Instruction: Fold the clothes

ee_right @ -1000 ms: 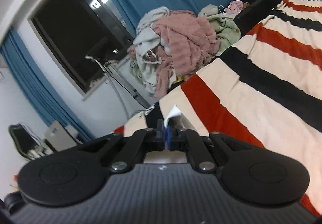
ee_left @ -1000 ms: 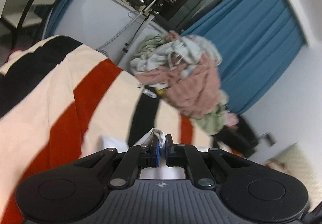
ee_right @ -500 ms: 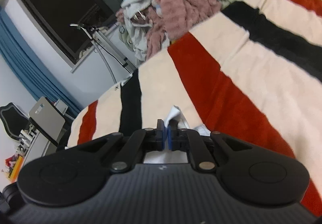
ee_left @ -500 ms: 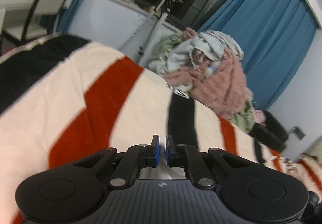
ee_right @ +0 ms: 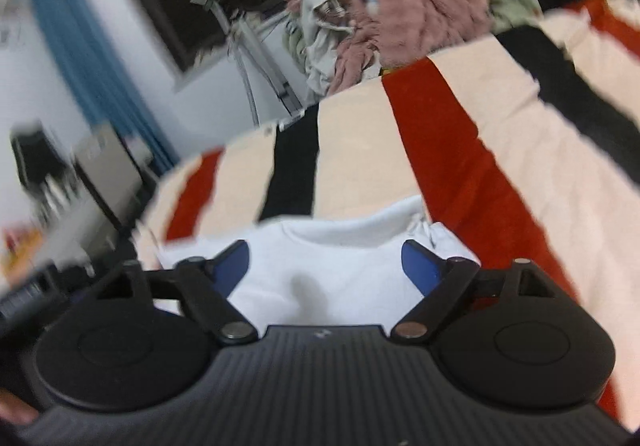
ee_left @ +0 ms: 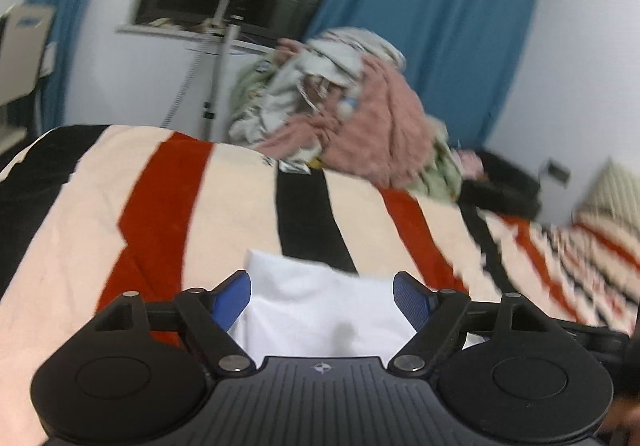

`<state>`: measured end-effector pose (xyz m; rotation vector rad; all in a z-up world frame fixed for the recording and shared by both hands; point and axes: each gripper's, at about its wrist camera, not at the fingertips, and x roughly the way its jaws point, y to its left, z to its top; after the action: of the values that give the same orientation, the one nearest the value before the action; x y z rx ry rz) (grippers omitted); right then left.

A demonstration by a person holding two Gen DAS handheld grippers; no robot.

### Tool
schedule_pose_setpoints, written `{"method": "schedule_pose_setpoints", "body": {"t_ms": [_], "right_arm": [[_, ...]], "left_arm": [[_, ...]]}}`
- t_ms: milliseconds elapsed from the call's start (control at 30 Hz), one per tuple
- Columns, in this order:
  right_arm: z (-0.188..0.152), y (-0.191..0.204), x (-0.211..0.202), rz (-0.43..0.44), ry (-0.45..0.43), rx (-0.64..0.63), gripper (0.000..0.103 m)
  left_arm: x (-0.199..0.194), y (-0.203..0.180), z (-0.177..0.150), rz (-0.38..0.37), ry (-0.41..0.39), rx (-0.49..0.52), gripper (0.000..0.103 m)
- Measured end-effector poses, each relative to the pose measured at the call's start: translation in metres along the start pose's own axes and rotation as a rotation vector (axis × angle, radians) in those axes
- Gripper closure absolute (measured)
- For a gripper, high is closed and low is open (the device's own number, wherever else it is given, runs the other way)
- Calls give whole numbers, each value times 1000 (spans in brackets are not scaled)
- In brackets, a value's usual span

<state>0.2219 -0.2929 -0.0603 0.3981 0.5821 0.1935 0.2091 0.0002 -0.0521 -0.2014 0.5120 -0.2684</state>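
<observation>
Item: white garment (ee_left: 320,302), lying on the bed (ee_left: 224,205) just ahead of both grippers; seen again in the right wrist view (ee_right: 320,266), where a ribbed neckline and a bunched corner show at its far edge.
Bed cover: striped blanket in cream, red and black, under the garment.
Left gripper (ee_left: 322,296): fingers spread wide, nothing between them; white cloth lies below the gap.
Right gripper (ee_right: 325,266): fingers spread wide, holding nothing; poised above the garment's collar end.
Fold state: cannot tell how many layers lie here; the visible part is flat but for the bunched corner.
Pending stock: heap of clothes (ee_left: 344,105), pink, grey and pale green, at the far end of the bed.
Containers: none seen; a dark shape beside the heap is too blurred to name.
Risk 1: closing on the top layer only would drag a fold open.
Risk 2: pads could nip the blanket along with the cloth, both being soft.
Risk 3: the bunched corner may set a crooked crease if pressed as it lies.
Risk 4: both views are blurred, so edge placement is uncertain.
</observation>
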Motion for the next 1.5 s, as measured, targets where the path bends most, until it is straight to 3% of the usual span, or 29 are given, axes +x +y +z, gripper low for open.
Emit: {"method": "schedule_pose_setpoints", "body": {"t_ms": [67,100,167,233,333,600,767,833,1067,1433,1500], "right_arm": [[-3,1,12,-25,35,-37,59],[-4,2,19,-38,53,-55,66],[-8,0,37,-61,64,-81,68],[-10,1,56,-85,72,-122,67],[-16,3,69,-109,63,-150,67],[-19,17,14,-97,75,-167,66],[-29,28,-29,-75,76,-205,67],[-36,31,-32,-101,91,-252,67],[-58,19,-23,-108,130,-195,68],[-62,22,-27,-121,109,-170,67],[-62,22,-27,-124,108,-165,67]], "left_arm": [[14,-8,-8,17,38,41,23],[25,-8,-12,31,68,44,23],[51,-6,-20,69,151,38,24],[70,-2,-25,87,200,25,25],[71,-3,-27,90,190,43,24],[24,-13,-26,64,161,42,25],[-5,-16,-35,45,188,27,25],[-9,-17,-41,55,197,41,25],[-12,-22,-64,89,206,84,25],[-81,-21,-56,10,182,-47,23],[-95,-22,-57,-46,182,-77,21]]}}
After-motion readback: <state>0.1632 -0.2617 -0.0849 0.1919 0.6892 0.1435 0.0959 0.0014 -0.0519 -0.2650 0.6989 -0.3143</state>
